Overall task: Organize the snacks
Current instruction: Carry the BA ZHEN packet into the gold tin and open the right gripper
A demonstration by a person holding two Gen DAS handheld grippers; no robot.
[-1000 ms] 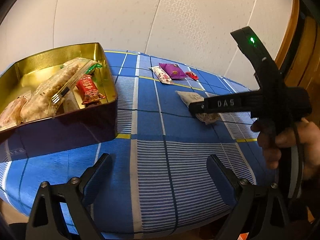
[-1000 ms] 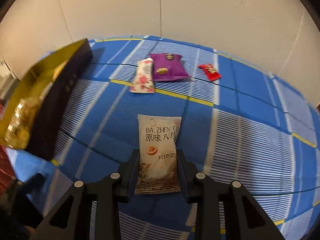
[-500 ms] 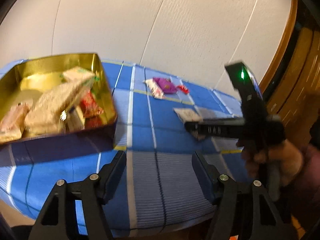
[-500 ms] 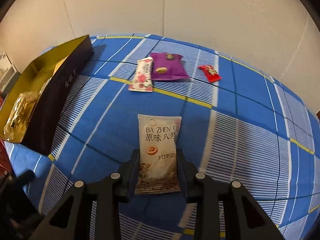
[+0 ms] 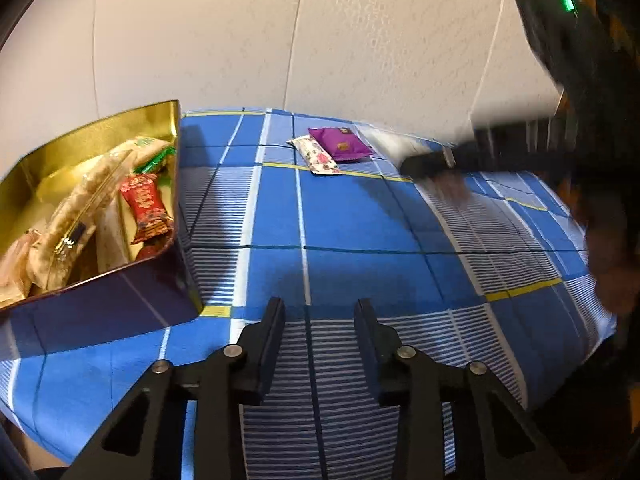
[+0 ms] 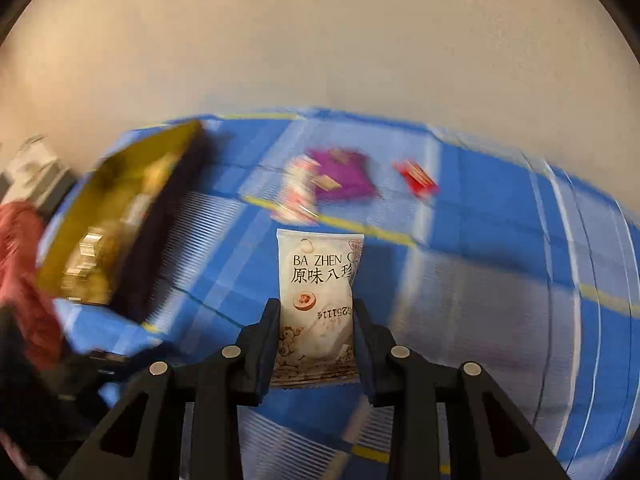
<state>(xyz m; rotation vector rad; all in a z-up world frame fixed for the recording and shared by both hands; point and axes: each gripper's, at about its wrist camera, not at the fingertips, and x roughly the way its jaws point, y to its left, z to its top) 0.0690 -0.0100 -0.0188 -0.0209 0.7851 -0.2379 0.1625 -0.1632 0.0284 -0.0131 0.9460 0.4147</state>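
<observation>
White "BA ZHEN" snack packet (image 6: 316, 300) is clamped in right gripper (image 6: 316, 332); it should be carried level over gold tin (image 6: 120, 216), then released. Left gripper (image 5: 319, 332) fingers have just narrowed, nothing held.

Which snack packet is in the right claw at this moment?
The white "BA ZHEN" packet, pinched between the right claw fingers. The purple, floral and red packets lie on the cloth.
</observation>
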